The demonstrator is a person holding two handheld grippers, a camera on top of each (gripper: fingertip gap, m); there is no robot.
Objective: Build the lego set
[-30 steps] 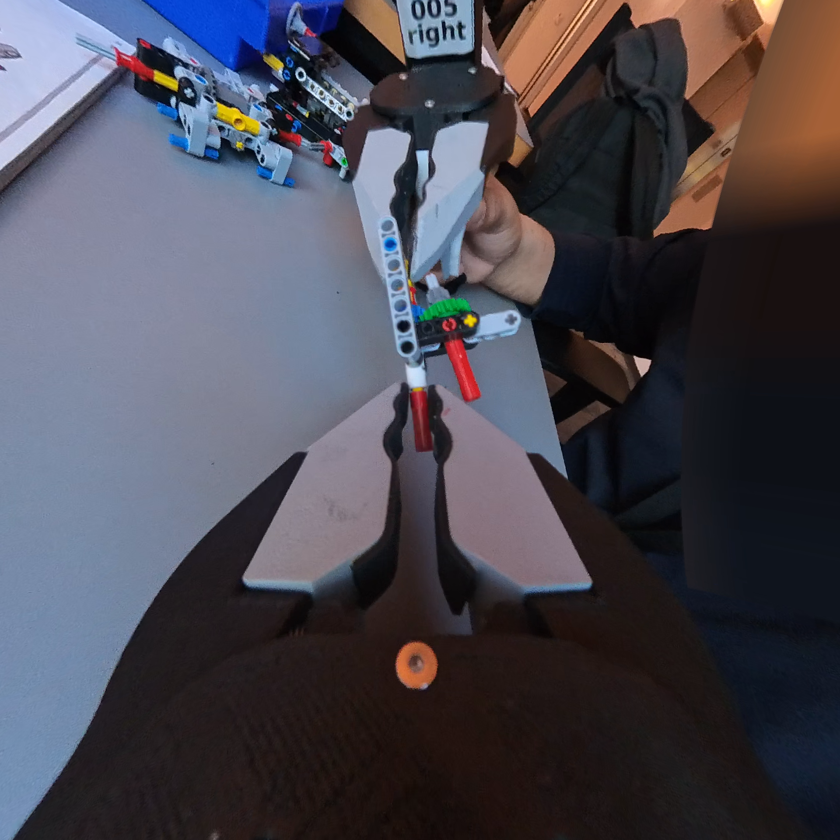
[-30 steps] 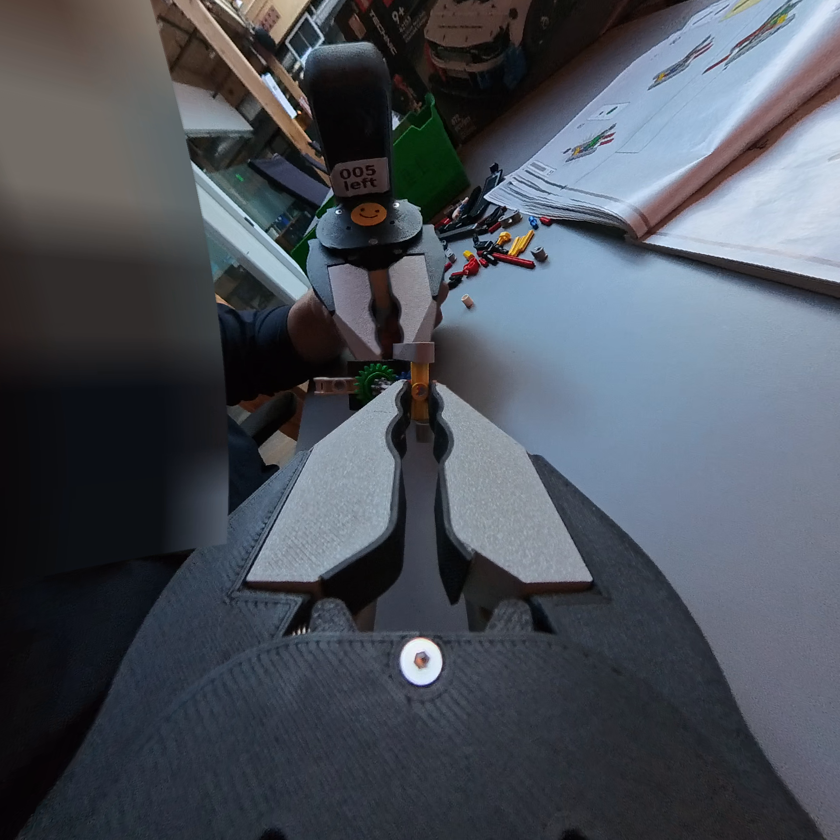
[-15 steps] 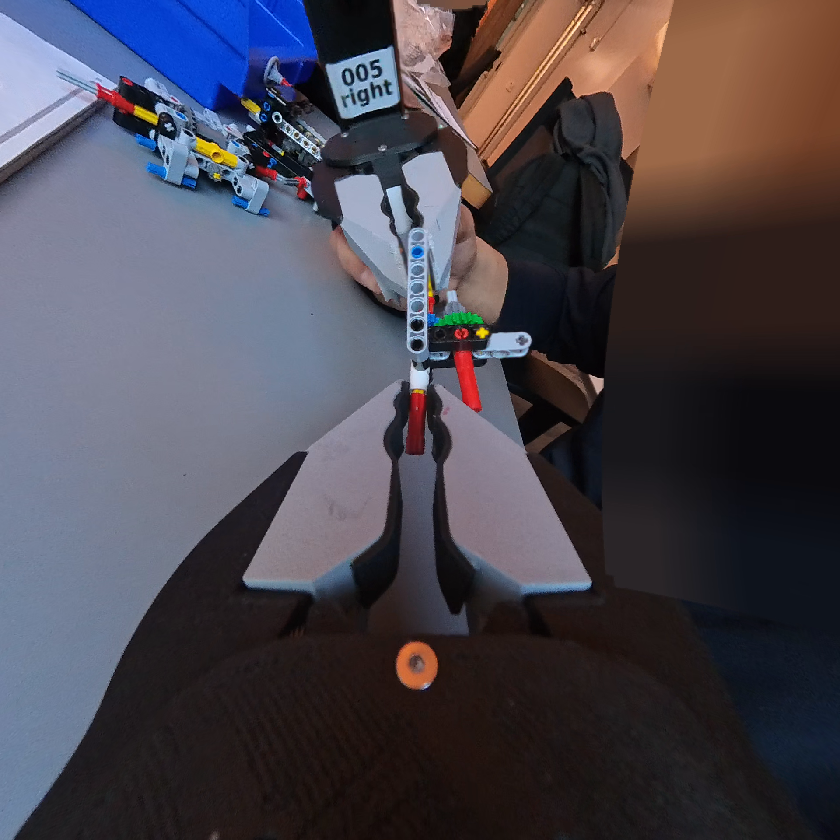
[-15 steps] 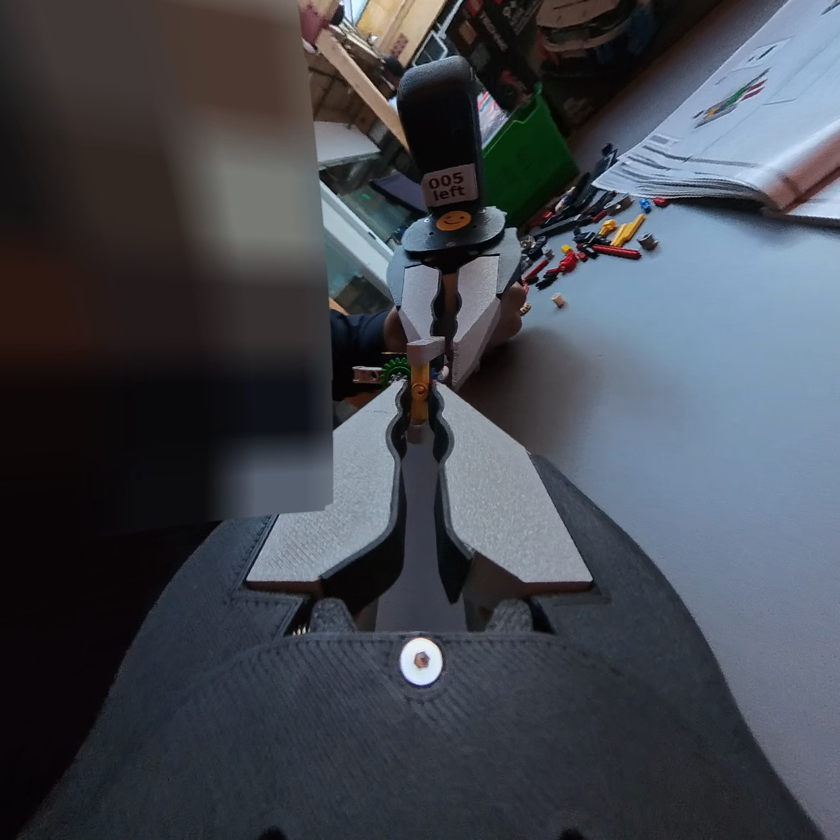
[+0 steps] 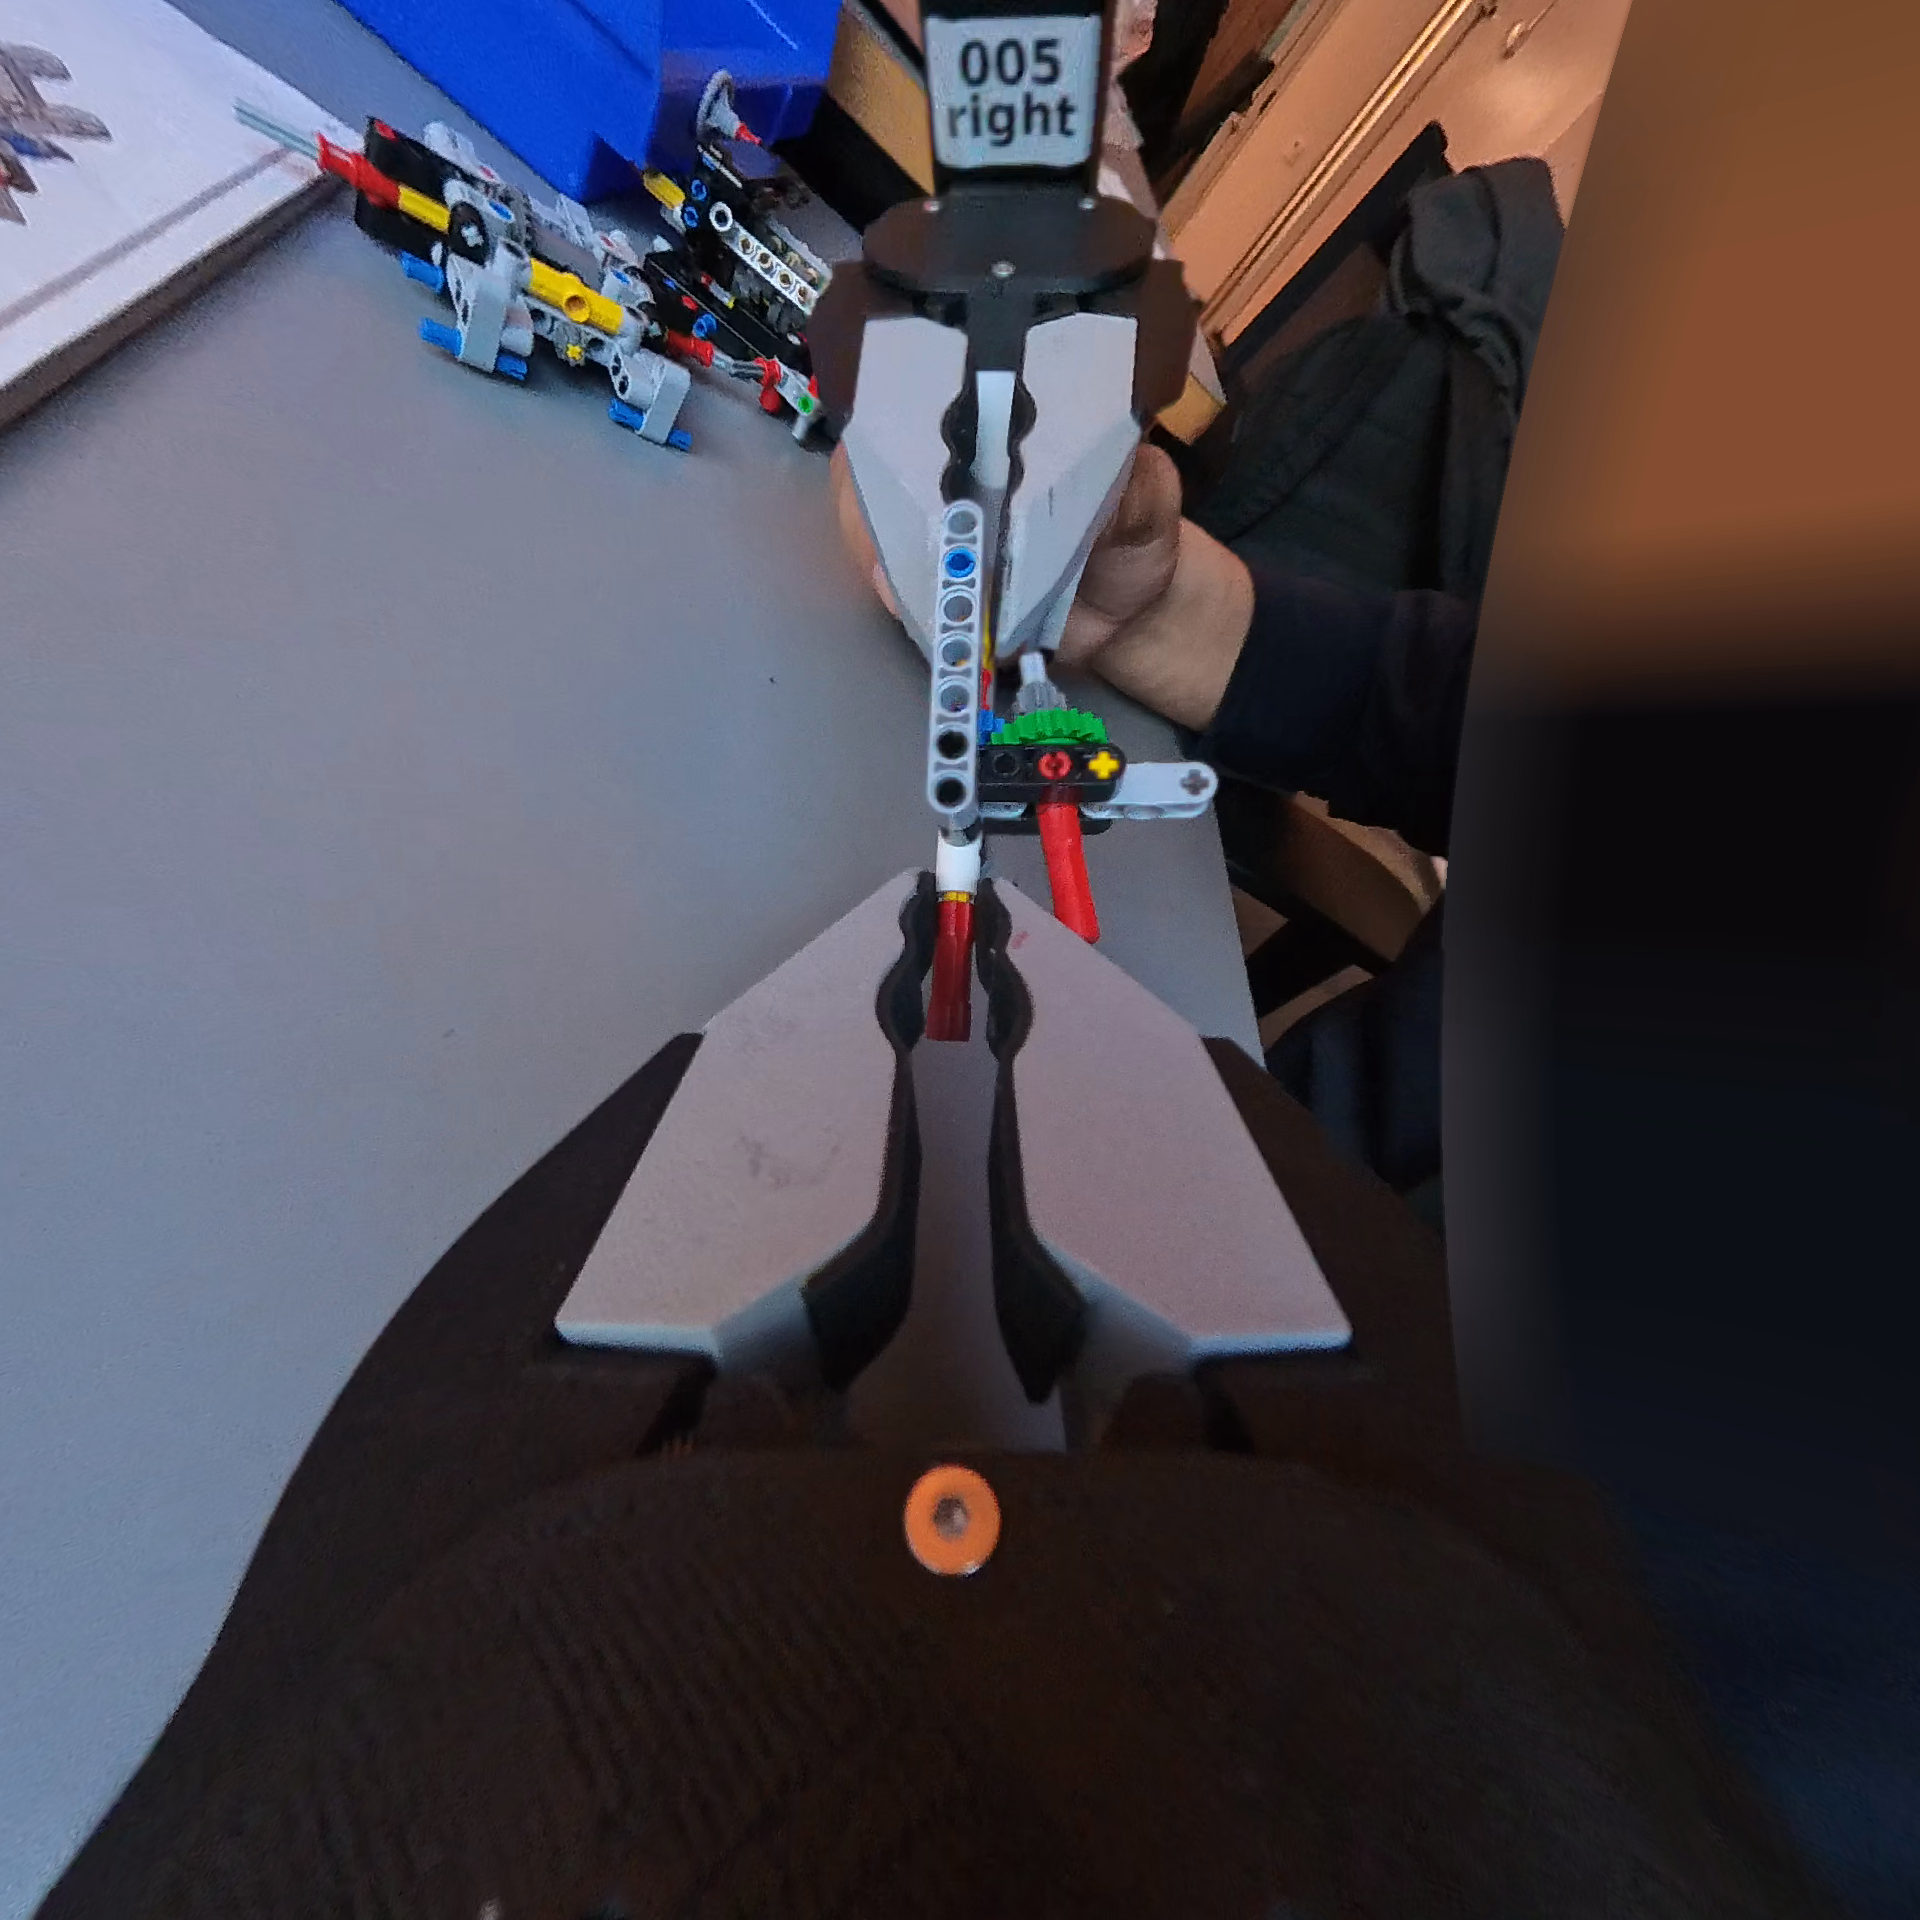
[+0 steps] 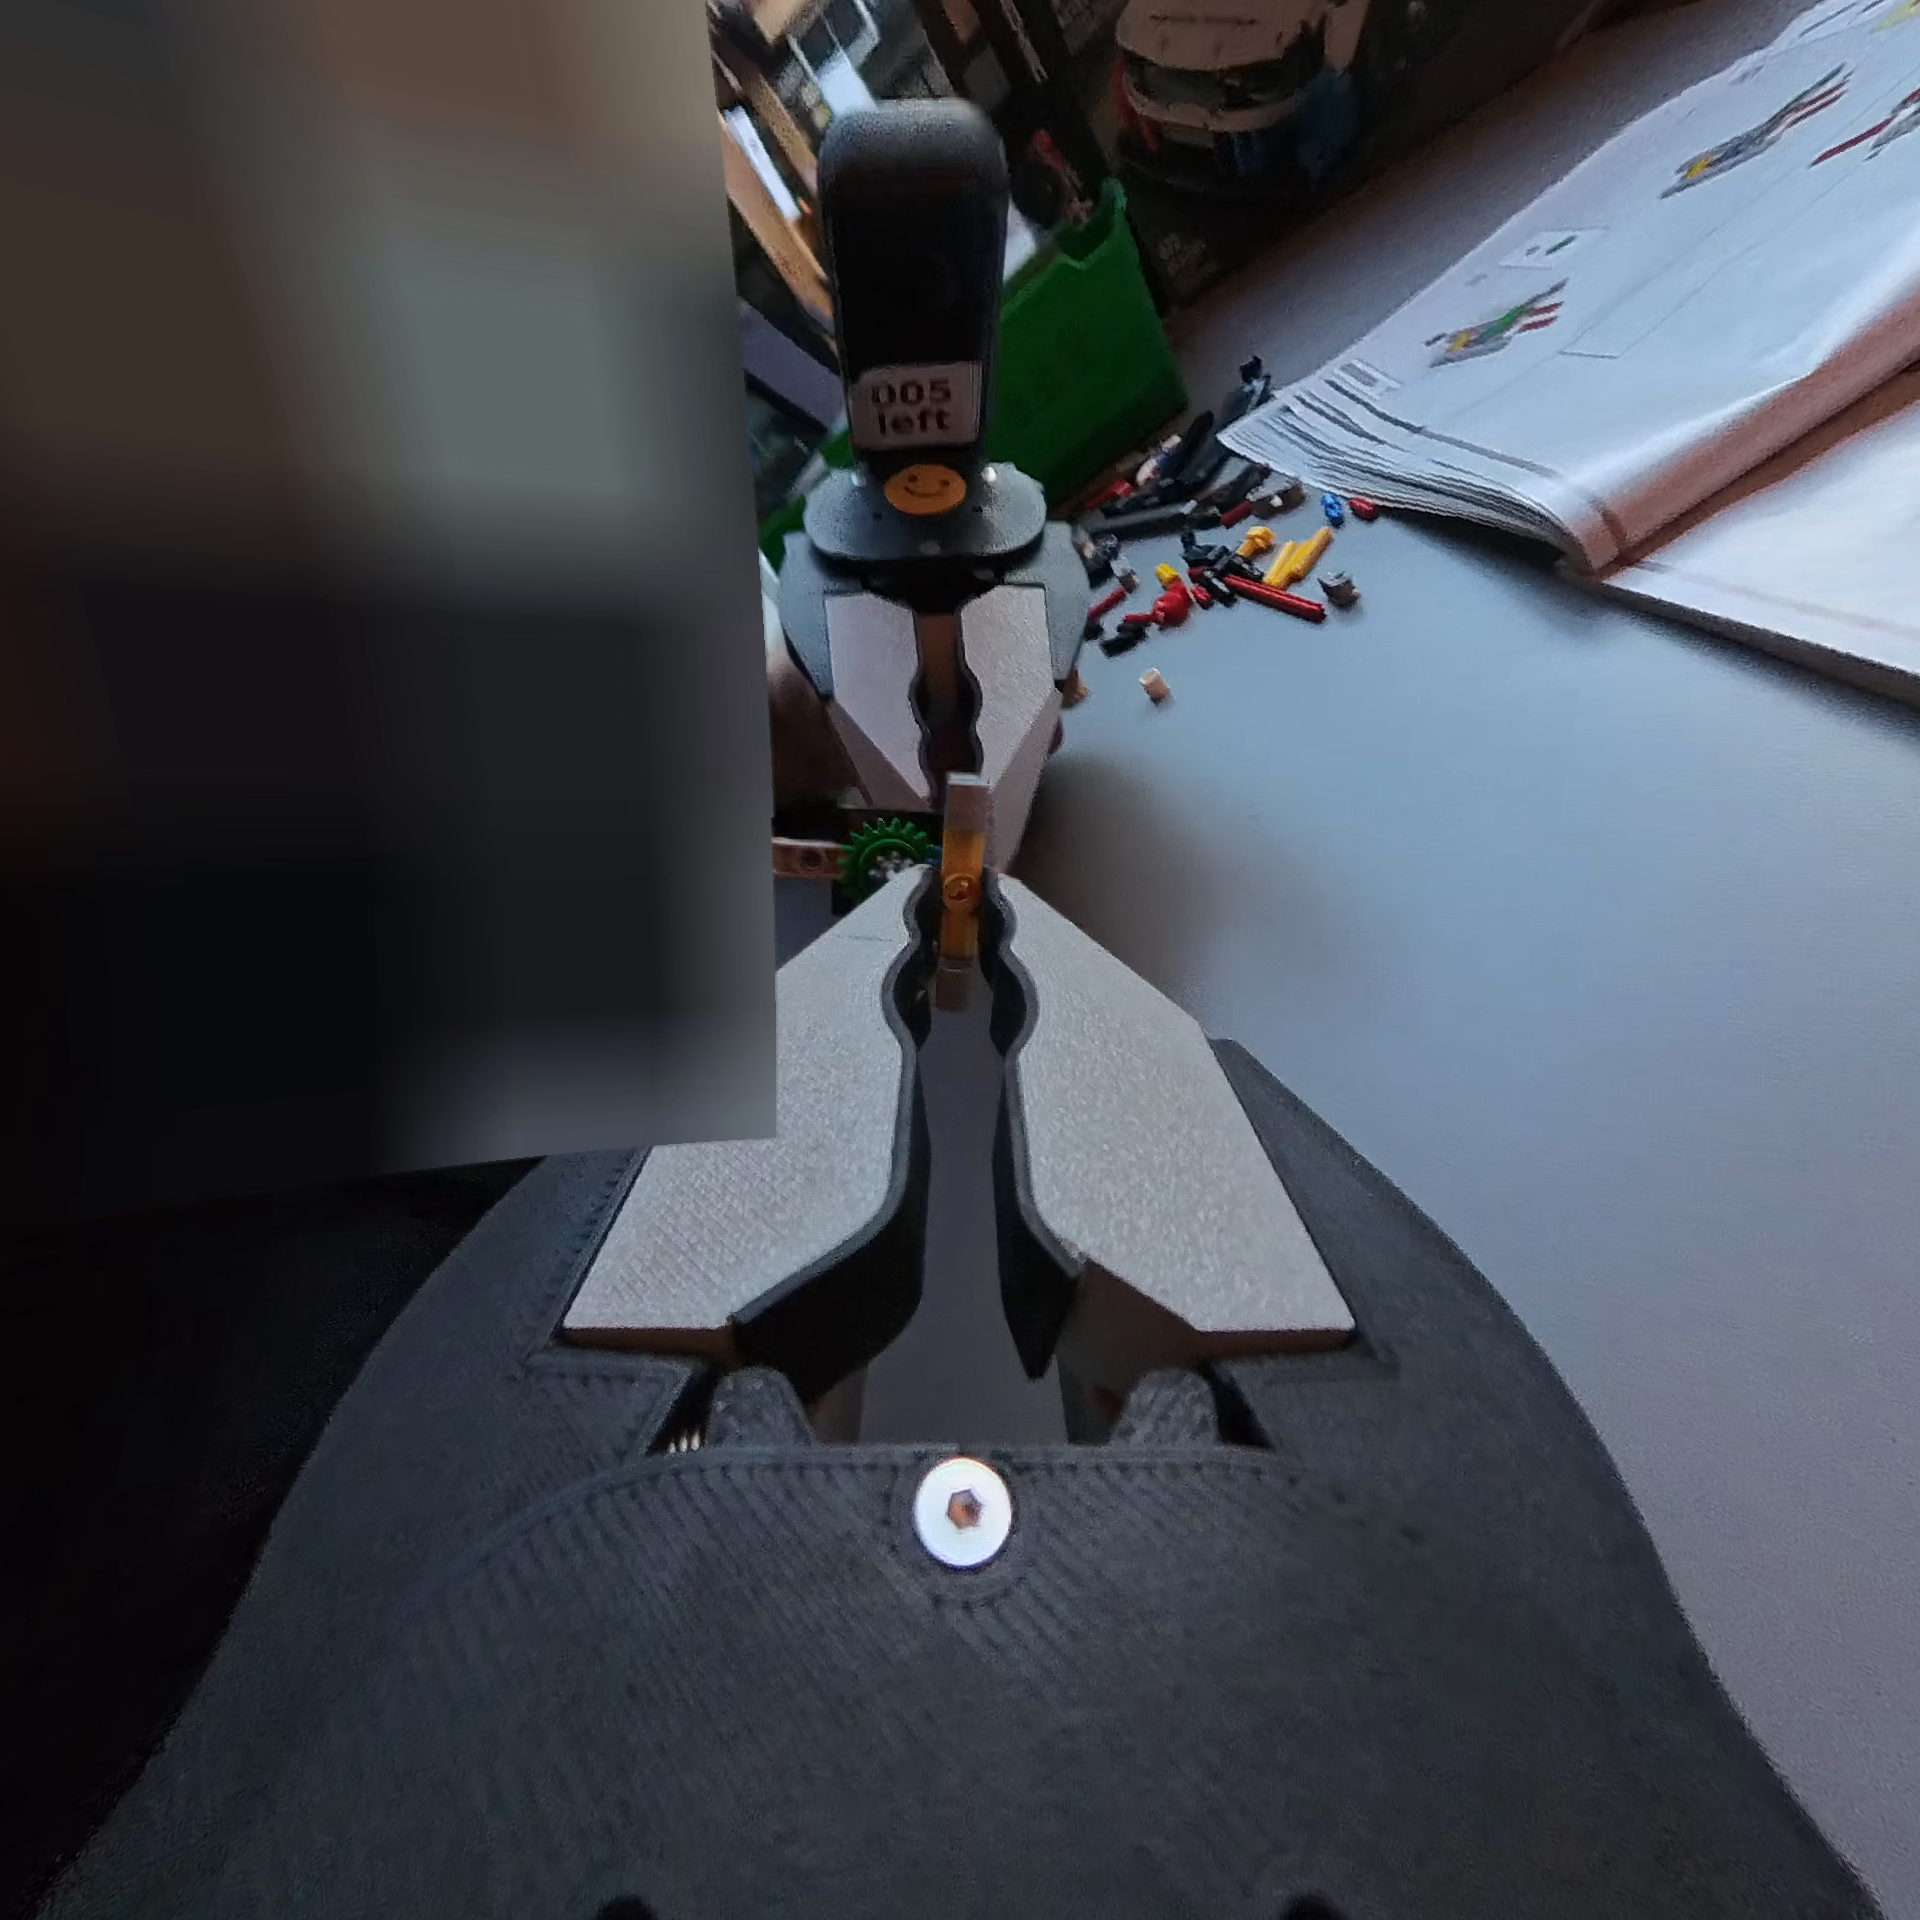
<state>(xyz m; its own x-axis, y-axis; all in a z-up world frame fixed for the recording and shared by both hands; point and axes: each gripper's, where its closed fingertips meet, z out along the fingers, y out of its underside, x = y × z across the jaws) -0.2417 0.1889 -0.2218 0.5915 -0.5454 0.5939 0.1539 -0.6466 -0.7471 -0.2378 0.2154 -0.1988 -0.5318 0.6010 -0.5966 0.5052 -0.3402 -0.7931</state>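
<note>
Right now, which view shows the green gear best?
The left wrist view: the green gear sits clear in mid-frame, above the black beam, beside the grey beam. In the right wrist view the gear is small, part hidden behind the right gripper's fingertip and a blurred patch.

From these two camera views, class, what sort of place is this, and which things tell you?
Probably a hobby workbench or workshop for building brick-kit models: a grey table carries an open instruction booklet, scattered small parts and half-built assemblies, with storage bins behind.
</note>
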